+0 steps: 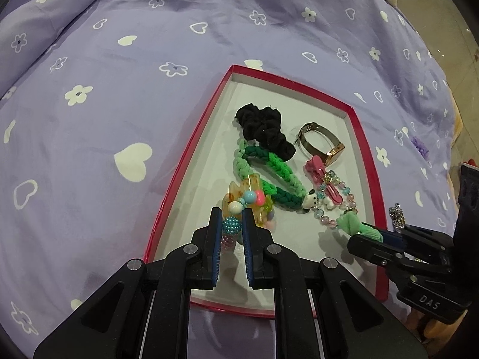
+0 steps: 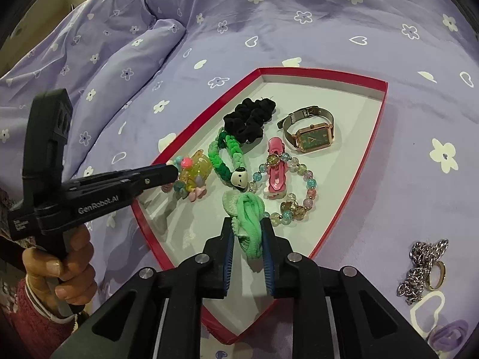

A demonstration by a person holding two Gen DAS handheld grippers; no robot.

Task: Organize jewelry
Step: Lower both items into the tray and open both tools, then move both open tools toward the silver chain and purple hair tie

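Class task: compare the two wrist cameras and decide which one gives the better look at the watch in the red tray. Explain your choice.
The right wrist view. There the watch lies face up in the tray, its green dial and band showing. The left wrist view shows the watch only edge-on, so the dial is hidden.

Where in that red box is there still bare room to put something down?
The far end of the box is bare, beyond the scrunchie and watch. A strip along the right wall beside the bead bracelet is free too. The near corner under the right claw looks bare. The middle is crowded, and the left claw hangs over the near left.
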